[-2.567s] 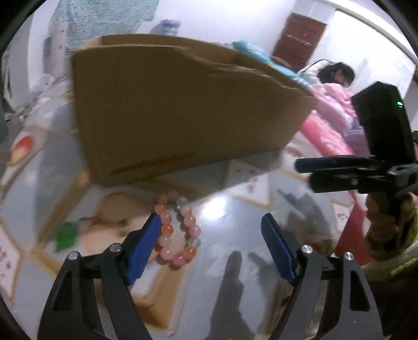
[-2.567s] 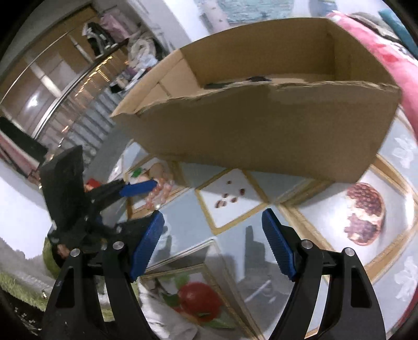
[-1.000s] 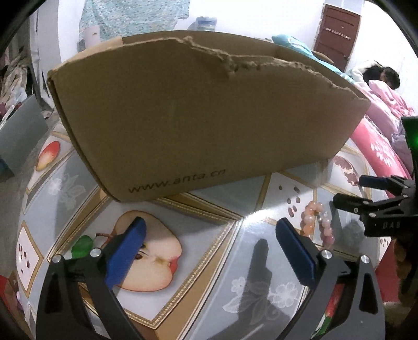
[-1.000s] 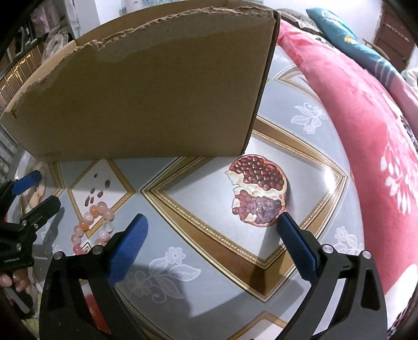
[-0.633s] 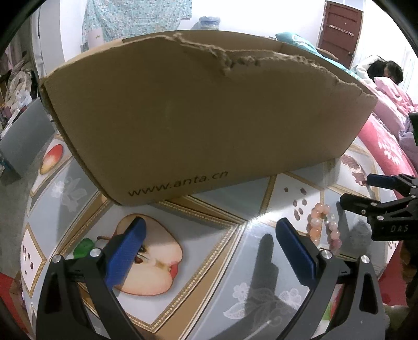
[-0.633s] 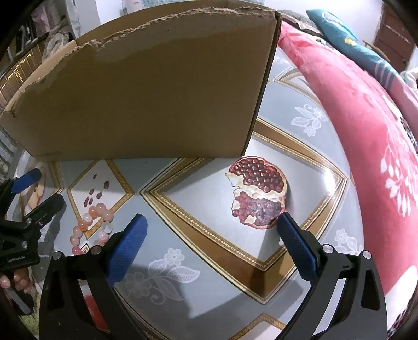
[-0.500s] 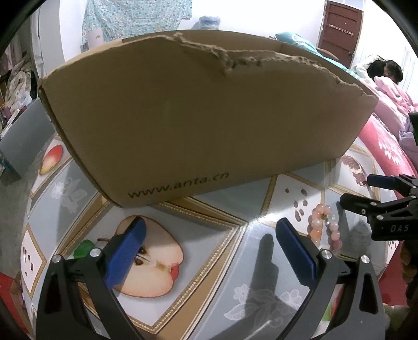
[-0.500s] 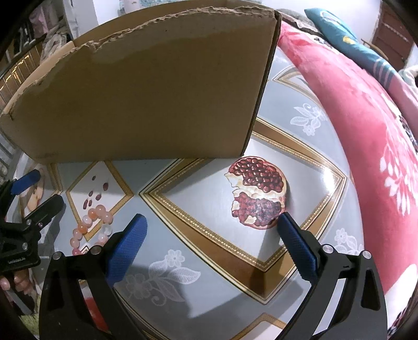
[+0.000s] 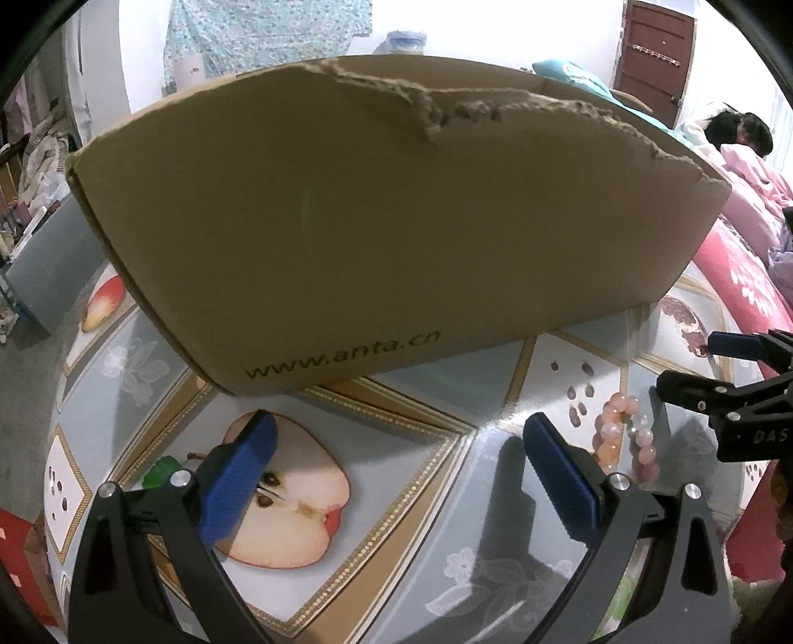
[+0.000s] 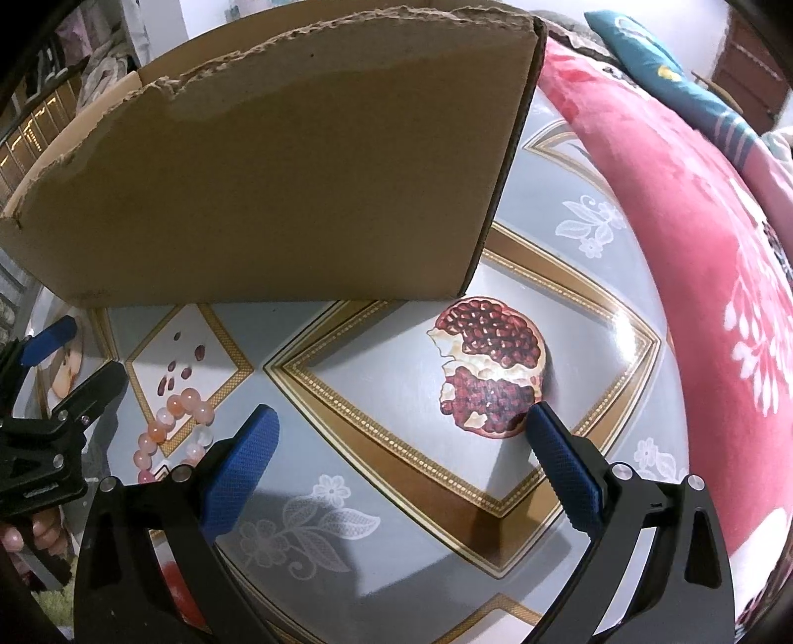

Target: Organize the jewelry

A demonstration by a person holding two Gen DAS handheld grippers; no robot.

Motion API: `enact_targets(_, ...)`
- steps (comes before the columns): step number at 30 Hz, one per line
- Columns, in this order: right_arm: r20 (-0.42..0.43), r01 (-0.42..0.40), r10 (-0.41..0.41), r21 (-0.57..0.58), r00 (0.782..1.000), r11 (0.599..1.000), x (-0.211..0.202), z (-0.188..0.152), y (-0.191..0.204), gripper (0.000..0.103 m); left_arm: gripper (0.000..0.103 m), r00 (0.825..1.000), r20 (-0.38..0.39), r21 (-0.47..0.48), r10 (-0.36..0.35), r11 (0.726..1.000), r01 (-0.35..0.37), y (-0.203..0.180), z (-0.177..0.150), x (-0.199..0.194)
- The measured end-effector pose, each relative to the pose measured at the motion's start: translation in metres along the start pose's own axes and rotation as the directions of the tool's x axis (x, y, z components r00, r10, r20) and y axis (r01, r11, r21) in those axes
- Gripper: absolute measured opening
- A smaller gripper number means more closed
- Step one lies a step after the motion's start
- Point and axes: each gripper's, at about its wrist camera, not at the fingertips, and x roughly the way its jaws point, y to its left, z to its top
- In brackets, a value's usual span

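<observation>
Pink beads [image 9: 625, 438] lie loose on the table [image 10: 396, 475], at 8 o'clock in the right view, just before the box [image 9: 386, 233]. Left gripper [image 9: 396, 475] and right gripper [image 10: 399, 463] both gape, empty. Nothing stowed; pickup and boxing remain.

A glossy counter [image 10: 585, 277] printed with fruit pictures and gold borders reflects a bright light. Far off are white walls [image 9: 495, 25], a dark brown door [image 9: 651, 59] at the right, and a patterned blue cloth [image 9: 267, 34] hanging left. A red flowered blanket [image 10: 694, 247] lies along the right.
</observation>
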Motion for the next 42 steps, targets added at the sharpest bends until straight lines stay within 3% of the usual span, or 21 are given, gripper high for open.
enact_targets(42, -0.044, 0.046, -0.042, 0.097, 0.998, 0.994, 0.006, 0.016, 0.000, 0.095, 0.098, 0.999, -0.027, 0.012, 0.032, 0.999, -0.032, 0.000, 0.010, 0.005)
